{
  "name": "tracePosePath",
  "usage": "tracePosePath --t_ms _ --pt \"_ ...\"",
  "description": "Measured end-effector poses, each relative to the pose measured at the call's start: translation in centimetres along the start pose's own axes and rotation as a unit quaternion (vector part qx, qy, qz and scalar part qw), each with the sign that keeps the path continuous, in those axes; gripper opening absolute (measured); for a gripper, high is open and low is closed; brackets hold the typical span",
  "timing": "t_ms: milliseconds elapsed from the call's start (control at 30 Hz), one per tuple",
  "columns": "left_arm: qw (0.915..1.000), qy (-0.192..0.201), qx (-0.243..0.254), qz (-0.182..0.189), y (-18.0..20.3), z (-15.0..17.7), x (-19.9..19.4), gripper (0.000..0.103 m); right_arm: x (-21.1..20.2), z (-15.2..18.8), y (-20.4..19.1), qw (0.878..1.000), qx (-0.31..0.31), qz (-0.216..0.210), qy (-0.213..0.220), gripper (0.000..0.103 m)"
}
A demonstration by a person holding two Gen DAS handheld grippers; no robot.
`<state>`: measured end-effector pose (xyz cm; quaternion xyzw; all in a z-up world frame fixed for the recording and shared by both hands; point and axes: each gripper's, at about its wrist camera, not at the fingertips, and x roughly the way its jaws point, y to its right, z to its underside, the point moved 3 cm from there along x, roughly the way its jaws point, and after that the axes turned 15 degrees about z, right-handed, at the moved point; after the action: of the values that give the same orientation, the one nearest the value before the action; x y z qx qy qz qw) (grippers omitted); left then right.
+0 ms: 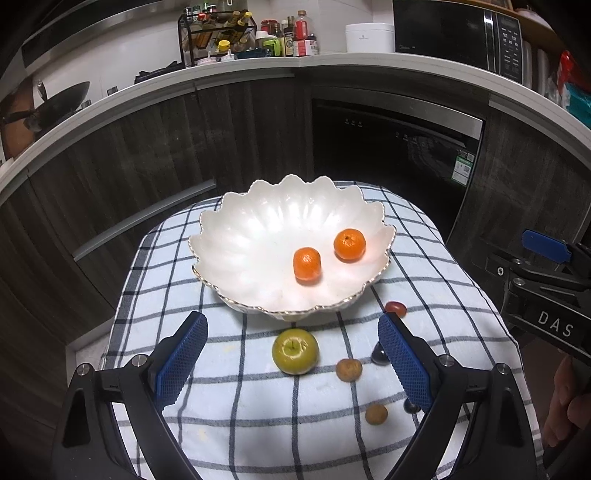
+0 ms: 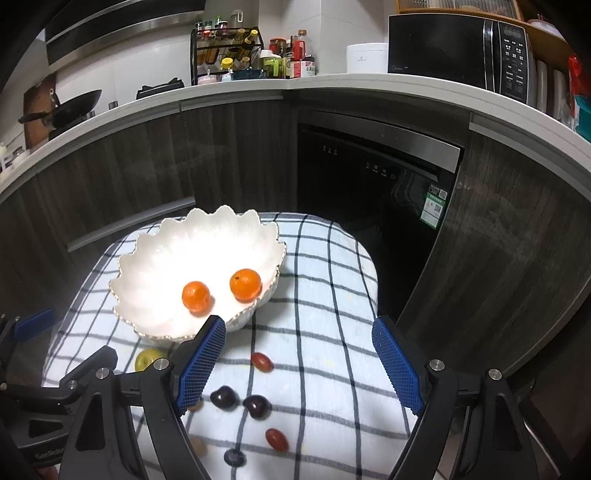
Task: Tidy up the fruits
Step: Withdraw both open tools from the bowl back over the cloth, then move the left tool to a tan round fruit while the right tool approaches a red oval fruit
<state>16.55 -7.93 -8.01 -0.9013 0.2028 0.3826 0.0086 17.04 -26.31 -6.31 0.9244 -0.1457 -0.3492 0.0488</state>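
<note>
A white scalloped bowl [image 1: 229, 236] stands on a checked cloth [image 1: 280, 417] and holds two mandarins [image 1: 307, 265] [image 1: 349, 244]. The bowl [image 2: 155, 258] and mandarins [image 2: 195, 296] [image 2: 245, 283] also show in the right wrist view. In front of the bowl lie a green apple [image 1: 295, 351], two brown longans [image 1: 348, 370] [image 1: 376, 414], red grapes [image 2: 262, 362] [image 2: 277, 439] and dark grapes [image 2: 224, 398] [image 2: 257, 406]. My left gripper [image 1: 293, 354] is open and empty, its fingers either side of the apple. My right gripper [image 2: 299, 362] is open and empty above the grapes.
Dark kitchen cabinets and a built-in dishwasher [image 1: 399, 147] stand close behind the cloth-covered table. The counter above carries a spice rack [image 1: 218, 33], bottles, a wok [image 1: 62, 103] and a microwave [image 1: 458, 33]. The right gripper's body [image 1: 546, 295] shows at the right edge of the left wrist view.
</note>
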Motion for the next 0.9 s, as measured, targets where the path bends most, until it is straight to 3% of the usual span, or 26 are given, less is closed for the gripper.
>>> tracePosePath --t_ms 900 --pt "0.9975 -0.031 0.049 0.041 2.5 6.0 1.1 0.085 -0.6 6.1 -0.4 0.999 -0.038 -0.014 -0.024 0.082"
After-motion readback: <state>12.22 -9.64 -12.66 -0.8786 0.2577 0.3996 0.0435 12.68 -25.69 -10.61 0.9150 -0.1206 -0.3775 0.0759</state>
